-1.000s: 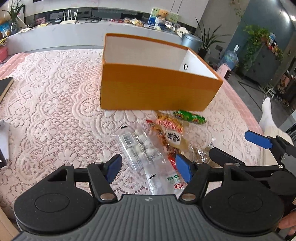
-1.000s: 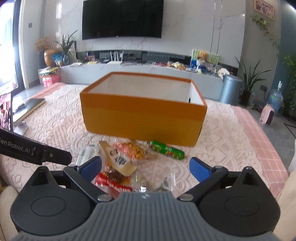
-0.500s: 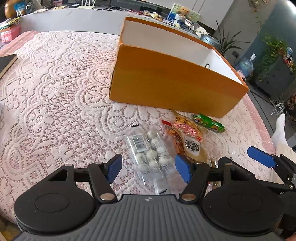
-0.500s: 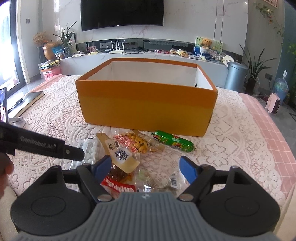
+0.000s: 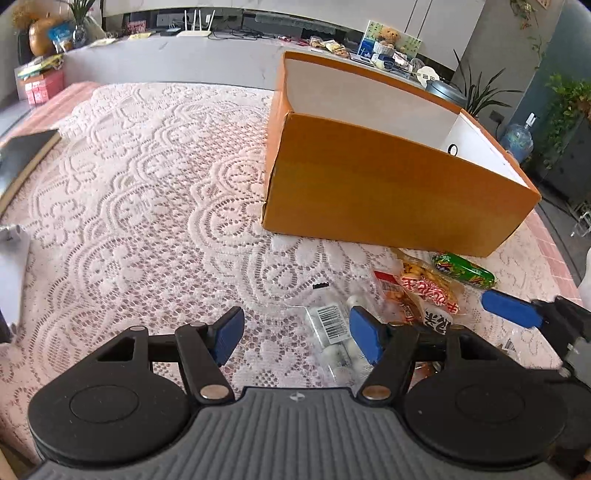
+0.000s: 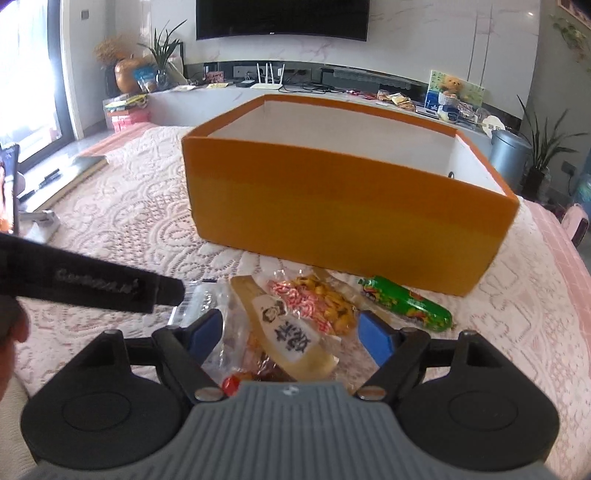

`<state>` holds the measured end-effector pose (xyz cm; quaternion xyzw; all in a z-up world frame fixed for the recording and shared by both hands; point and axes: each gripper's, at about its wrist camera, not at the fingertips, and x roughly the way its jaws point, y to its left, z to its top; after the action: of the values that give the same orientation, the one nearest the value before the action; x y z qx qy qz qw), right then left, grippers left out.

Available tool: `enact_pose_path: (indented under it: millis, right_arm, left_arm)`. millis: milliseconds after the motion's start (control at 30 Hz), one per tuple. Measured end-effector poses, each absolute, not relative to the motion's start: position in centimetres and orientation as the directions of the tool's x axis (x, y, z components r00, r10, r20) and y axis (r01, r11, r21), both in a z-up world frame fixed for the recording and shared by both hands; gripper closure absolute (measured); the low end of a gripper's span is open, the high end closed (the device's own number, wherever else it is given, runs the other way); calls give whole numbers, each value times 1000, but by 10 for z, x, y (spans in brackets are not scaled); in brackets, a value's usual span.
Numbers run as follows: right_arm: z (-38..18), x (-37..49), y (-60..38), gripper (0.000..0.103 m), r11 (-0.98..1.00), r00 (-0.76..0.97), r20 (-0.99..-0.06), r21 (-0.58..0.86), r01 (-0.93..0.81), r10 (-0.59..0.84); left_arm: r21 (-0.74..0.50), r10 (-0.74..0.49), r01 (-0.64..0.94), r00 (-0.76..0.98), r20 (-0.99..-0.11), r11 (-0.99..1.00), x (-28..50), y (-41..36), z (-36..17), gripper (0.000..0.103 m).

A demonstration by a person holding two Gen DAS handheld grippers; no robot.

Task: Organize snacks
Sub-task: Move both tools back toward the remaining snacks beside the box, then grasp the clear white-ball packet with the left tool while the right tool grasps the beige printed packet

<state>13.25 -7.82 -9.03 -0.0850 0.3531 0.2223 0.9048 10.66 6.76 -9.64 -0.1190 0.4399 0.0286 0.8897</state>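
Above the snacks (image 6: 295, 325), both hand-held grippers (image 5: 295, 334) (image 6: 291, 334) hover spread.

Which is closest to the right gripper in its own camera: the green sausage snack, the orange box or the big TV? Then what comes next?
From the right gripper:
1. Green sausage snack, on the lace cloth just ahead, to the right.
2. Orange box, behind the snacks, in the middle.
3. TV, far back on the wall.

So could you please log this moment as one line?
left gripper open | right gripper open | snacks on table | box behind
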Motion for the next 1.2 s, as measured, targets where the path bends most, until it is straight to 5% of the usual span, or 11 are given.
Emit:
enact_pose_path:
  millis: [400, 533, 633, 800, 833, 867, 1200]
  right_arm:
    - [-113, 167, -70, 27, 895, 629, -708, 10, -446, 321]
    - [-110, 164, -72, 36, 888, 624, -704, 18, -460, 338]
    - [-103, 158, -78, 48, 888, 622, -703, 29, -459, 344]
    - [-86, 146, -93, 85, 898, 669, -664, 8, -439, 333]
    - [-84, 146, -98, 99, 902, 674, -659, 16, -431, 334]
    - [-81, 146, -104, 101, 908, 677, -658, 24, -417, 329]
    - [-79, 153, -142, 82, 952, 738, -631, 2, -308, 240]
  left_arm:
    - [-236, -98, -153, 603, -791, 960, 112, 72, -108, 26]
    - [-260, -117, -155, 604, -789, 953, 113, 73, -108, 26]
    - [-241, -99, -158, 604, -791, 958, 111, 72, -108, 26]
    - [-234, -93, -163, 597, -797, 959, 109, 70, -106, 26]
    - [-232, -93, -160, 597, -797, 960, 109, 68, -105, 26]
    - [-228, -94, -154, 597, -797, 961, 108, 66, -104, 26]
    - [-257, -150, -131, 533, -833, 958, 108, 44, -106, 22]
